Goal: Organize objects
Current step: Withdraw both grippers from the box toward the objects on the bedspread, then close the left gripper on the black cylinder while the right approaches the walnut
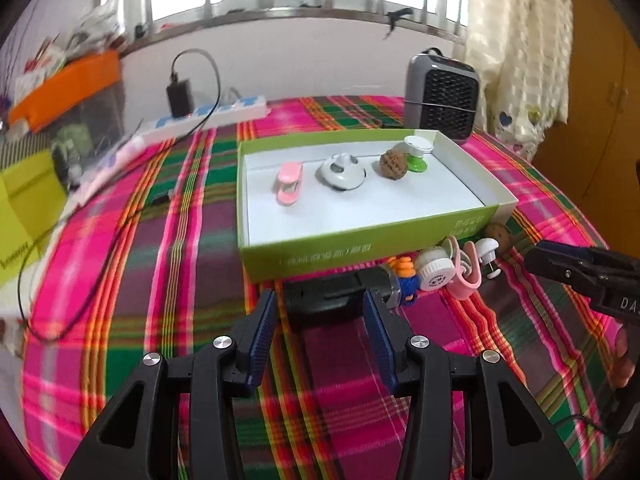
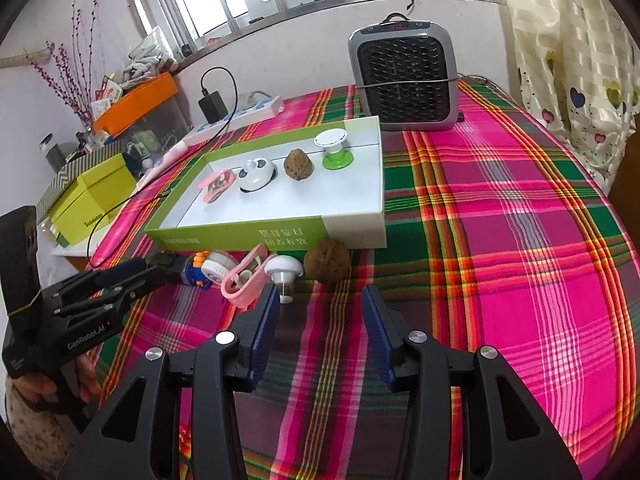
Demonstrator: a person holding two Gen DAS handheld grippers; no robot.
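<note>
On a table covered with a bright pink, green and orange plaid cloth (image 2: 500,208), I hold a two-finger claw in each hand. My left gripper (image 1: 320,312) points down at a black boxy object (image 1: 324,300) lying just in front of its blue pads; the jaws stand partly apart with nothing pressed between them. My right gripper (image 2: 320,308) is likewise partly parted and empty, aimed at bare cloth near a brown walnut (image 2: 327,260).

Beyond both claws sits a shallow green-sided box (image 1: 320,252) with a white floor. Four things stand in a row inside it, toward its far wall: a pink clip (image 1: 289,182), a white and grey round gadget (image 1: 342,172), a second walnut (image 1: 393,163) and a green and white suction cup (image 1: 416,152).

Outside, along the box's near wall, lies a loose cluster: a small orange and blue toy figure (image 1: 406,276), a white ribbed cap (image 1: 434,274), another pink clip (image 2: 244,280), a white knob with a pin (image 2: 284,270), and the walnut.

Farther back stand a grey heater (image 2: 404,76) and a white power strip (image 1: 208,118).
</note>
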